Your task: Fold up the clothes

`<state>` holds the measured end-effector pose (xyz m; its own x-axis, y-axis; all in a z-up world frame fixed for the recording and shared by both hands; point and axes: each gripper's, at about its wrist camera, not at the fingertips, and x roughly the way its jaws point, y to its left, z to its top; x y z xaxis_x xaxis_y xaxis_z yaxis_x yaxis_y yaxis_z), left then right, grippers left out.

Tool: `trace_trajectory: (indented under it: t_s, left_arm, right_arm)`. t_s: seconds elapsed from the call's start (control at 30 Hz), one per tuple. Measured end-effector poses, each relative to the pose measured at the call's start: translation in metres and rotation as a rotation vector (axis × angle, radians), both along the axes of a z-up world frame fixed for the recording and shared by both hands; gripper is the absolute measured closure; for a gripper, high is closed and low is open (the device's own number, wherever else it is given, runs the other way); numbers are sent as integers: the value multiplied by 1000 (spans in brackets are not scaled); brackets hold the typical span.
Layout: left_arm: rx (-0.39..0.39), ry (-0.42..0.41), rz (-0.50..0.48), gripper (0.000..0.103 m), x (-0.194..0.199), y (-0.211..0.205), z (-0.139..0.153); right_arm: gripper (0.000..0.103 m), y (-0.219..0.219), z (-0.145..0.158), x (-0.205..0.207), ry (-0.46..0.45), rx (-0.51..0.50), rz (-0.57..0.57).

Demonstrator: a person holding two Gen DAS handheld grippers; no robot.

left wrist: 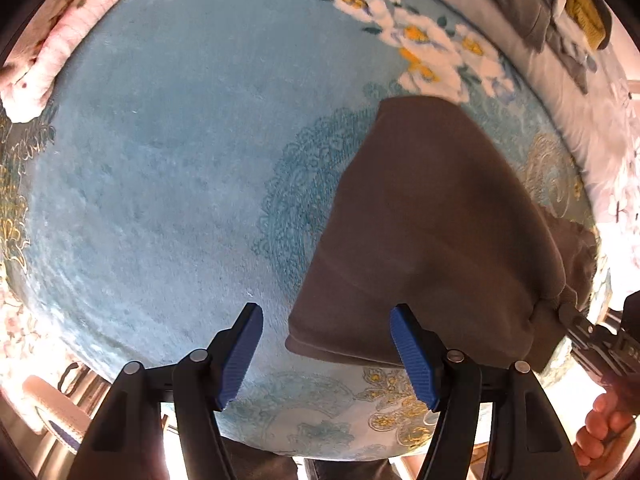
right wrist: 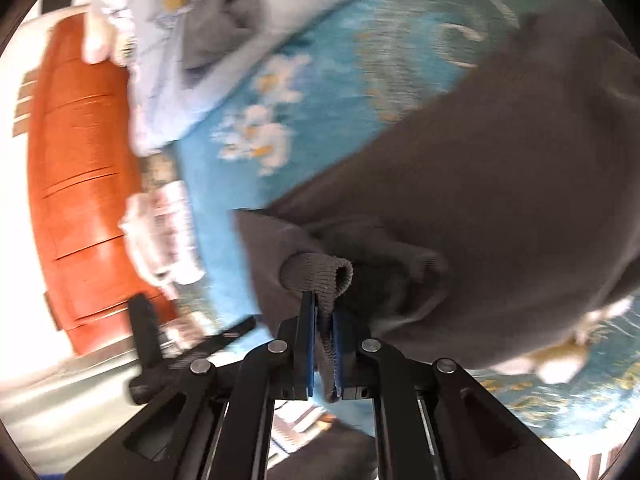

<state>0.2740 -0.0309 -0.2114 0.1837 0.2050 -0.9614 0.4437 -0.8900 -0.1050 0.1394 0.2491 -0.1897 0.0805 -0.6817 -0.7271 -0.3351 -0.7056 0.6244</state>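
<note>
A dark grey sweater lies folded on a blue flowered blanket. My left gripper is open and empty, its blue pads just above the garment's near left corner. My right gripper is shut on the sweater's ribbed cuff, with the rest of the grey garment spread beyond it. In the left wrist view the right gripper shows at the far right, pinching the garment's edge.
A pile of grey, white and yellow clothes lies at the far right on a pale sheet. A pink striped cloth lies at the far left. An orange-brown wooden cabinet stands beside the bed.
</note>
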Motion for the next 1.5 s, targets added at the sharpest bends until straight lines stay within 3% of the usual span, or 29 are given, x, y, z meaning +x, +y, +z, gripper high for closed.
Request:
trace_trajectory:
  t_s: [0.17, 0.33, 0.43, 0.5, 0.57, 0.73, 0.8, 0.83, 1.13, 1.27, 1.3, 1.4, 1.5]
  left_arm:
    - [-30, -120, -84, 33, 11, 31, -33]
    - [-61, -156, -98, 33, 24, 53, -51]
    - [-73, -155, -99, 33, 26, 61, -55]
    - [-75, -155, -105, 33, 27, 66, -57]
    - [-76, -154, -115, 33, 28, 71, -59]
    - [-77, -151, -122, 33, 36, 84, -61]
    - [-71, -150, -109, 33, 41, 87, -62]
    - [-67, -150, -101, 33, 43, 89, -62]
    - [-56, -118, -48, 33, 66, 99, -50]
    - [-79, -100, -15, 33, 75, 99, -41]
    - [-84, -93, -5, 33, 76, 100, -38]
    - [-91, -56, 16, 33, 77, 106, -28]
    - [-77, 6, -2, 33, 73, 122, -17]
  right_arm:
    - [96, -7, -13, -6, 15, 94, 31]
    - [94, -13, -23, -6, 8, 152, 88]
    - [75, -1, -27, 0, -10, 188, 78]
    - [56, 9, -27, 5, -9, 194, 61]
    - [50, 16, -31, 10, -15, 180, 46]
    - [49, 21, -44, 16, -43, 75, -23]
    - [38, 19, -50, 16, -46, 32, -36]
    - [37, 16, -54, 17, -45, 21, -36]
    - [37, 2, -68, 16, -71, -17, -70]
    - [64, -6, -60, 14, -56, 3, -46]
    - [75, -6, -56, 13, -42, 10, -41]
    - [84, 3, -43, 10, 10, 24, -42]
    - [86, 12, -30, 6, 62, 38, -42]
